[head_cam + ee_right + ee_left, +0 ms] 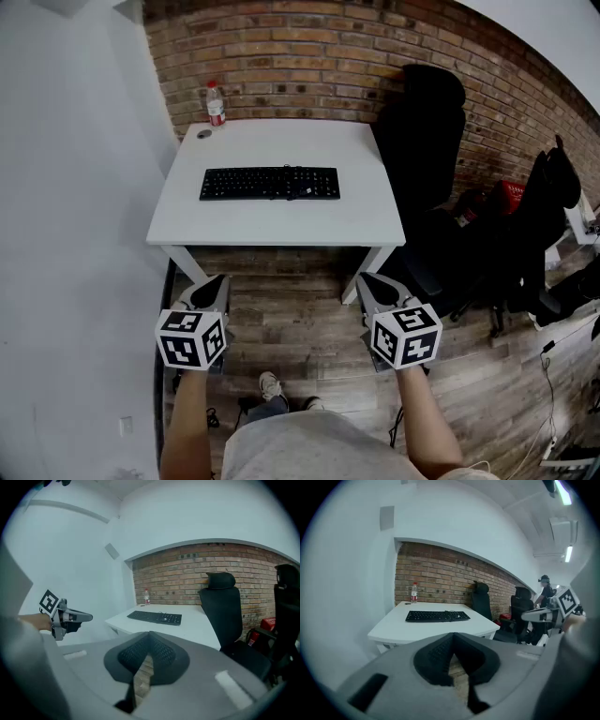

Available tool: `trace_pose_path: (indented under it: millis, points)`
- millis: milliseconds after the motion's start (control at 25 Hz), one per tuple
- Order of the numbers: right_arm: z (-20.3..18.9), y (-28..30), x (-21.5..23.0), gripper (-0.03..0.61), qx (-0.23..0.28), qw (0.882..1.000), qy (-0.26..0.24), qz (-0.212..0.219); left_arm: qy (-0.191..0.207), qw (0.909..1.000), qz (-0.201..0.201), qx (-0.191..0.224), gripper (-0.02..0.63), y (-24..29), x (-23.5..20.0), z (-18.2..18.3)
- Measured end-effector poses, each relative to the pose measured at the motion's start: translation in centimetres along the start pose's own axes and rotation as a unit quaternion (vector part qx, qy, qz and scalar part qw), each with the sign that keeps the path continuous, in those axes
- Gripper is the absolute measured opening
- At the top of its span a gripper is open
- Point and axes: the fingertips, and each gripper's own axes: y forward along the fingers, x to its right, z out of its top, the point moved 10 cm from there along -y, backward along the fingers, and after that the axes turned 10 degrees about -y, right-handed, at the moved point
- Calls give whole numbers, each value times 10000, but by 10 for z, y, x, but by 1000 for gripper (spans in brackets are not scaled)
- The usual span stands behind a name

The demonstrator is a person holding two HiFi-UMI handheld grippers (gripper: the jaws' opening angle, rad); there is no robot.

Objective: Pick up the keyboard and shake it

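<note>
A black keyboard [269, 183] lies flat in the middle of the white table [356, 216], its cable bunched on top near its right half. It also shows in the left gripper view as the keyboard [436, 616] and in the right gripper view as the keyboard [154, 617]. My left gripper [215, 282] and right gripper [368, 281] hang over the wooden floor, well short of the table's front edge. Both are shut and hold nothing. Each gripper view looks along closed jaws, left gripper [452, 635], right gripper [149, 633].
A water bottle [216, 103] and a small dark lid [204, 134] stand at the table's back left corner, by the brick wall. A black office chair [427, 122] stands right of the table, with more dark chairs and bags [525, 234] further right. A white wall runs along the left.
</note>
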Motion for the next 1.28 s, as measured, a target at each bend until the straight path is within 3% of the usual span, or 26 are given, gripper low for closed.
trace_pose_path:
  millis: [720,1280]
  points:
    - [39,91,-21,11,-30,9992,167,-363,179,9985,-492,-152,-9,66,-85,57]
    - [58,143,-27,11,-88,9991,176,-371,20,9989,-448,-132,-9,82,-134,75]
